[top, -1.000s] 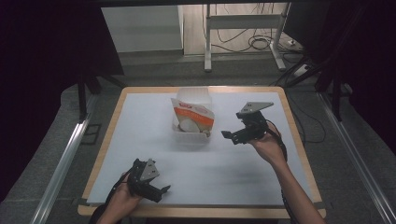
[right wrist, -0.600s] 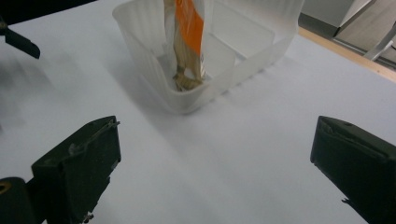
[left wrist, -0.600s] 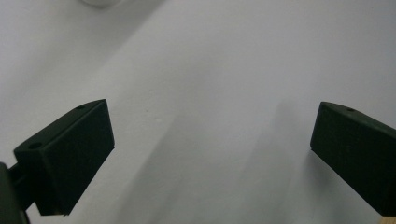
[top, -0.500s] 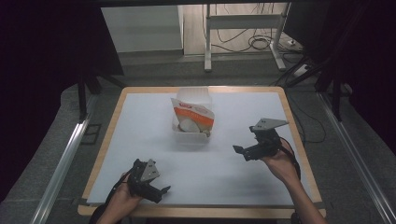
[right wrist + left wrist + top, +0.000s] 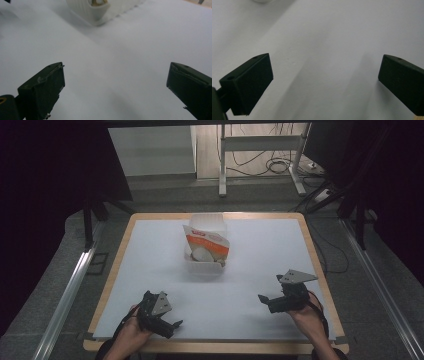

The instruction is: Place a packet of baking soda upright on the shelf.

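Sitting near the far middle of the white table (image 5: 260,270): translucent plastic tub (image 5: 204,262), upright, holding an orange-and-white bag (image 5: 206,242) that is leaning inside it and sticking up above the rim. Resting well short of the tub, toward the near-left edge: left gripper (image 5: 172,326), jaws spread wide over bare table surface, gripping nothing. Hovering to the near-right of the tub, well apart from it: right gripper (image 5: 263,299), jaws likewise spread wide, holding nothing, pointing toward the tub (image 5: 90,10).
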Action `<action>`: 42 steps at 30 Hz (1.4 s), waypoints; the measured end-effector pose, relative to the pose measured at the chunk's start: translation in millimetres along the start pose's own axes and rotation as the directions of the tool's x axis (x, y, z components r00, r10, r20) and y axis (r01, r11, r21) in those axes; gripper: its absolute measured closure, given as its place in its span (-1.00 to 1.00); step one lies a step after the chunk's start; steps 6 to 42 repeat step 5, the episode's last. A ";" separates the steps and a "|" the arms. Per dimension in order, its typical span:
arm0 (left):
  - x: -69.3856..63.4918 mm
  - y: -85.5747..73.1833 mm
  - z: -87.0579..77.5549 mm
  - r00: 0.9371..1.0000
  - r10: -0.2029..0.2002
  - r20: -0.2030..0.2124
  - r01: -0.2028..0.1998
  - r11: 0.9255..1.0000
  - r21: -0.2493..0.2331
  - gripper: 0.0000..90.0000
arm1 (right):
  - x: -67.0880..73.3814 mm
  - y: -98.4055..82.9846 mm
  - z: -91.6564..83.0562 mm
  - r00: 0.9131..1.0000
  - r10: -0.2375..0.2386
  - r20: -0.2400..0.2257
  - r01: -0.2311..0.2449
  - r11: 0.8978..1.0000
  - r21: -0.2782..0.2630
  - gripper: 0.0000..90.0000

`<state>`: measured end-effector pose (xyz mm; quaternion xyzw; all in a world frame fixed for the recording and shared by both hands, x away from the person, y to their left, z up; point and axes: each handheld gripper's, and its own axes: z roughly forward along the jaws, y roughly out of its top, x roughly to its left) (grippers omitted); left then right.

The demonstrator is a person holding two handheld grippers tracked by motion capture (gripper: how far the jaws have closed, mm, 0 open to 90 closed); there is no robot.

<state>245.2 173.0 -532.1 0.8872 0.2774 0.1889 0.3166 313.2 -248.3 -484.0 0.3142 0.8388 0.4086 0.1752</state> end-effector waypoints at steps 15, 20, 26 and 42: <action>-0.3 0.6 0.2 1.000 0.003 0.001 -0.003 1.000 -0.001 -1.00 | -0.8 -1.3 1.6 1.000 0.002 0.002 -0.002 1.000 0.004 -0.97; -0.3 0.6 0.2 1.000 0.003 0.001 -0.003 1.000 -0.001 -1.00 | -0.8 -1.3 1.6 1.000 0.002 0.002 -0.002 1.000 0.004 -0.97; -0.3 0.6 0.2 1.000 0.003 0.001 -0.003 1.000 -0.001 -1.00 | -0.8 -1.3 1.6 1.000 0.002 0.002 -0.002 1.000 0.004 -0.97; -0.3 0.6 0.2 1.000 0.003 0.001 -0.003 1.000 -0.001 -1.00 | -0.8 -1.3 1.6 1.000 0.002 0.002 -0.002 1.000 0.004 -0.97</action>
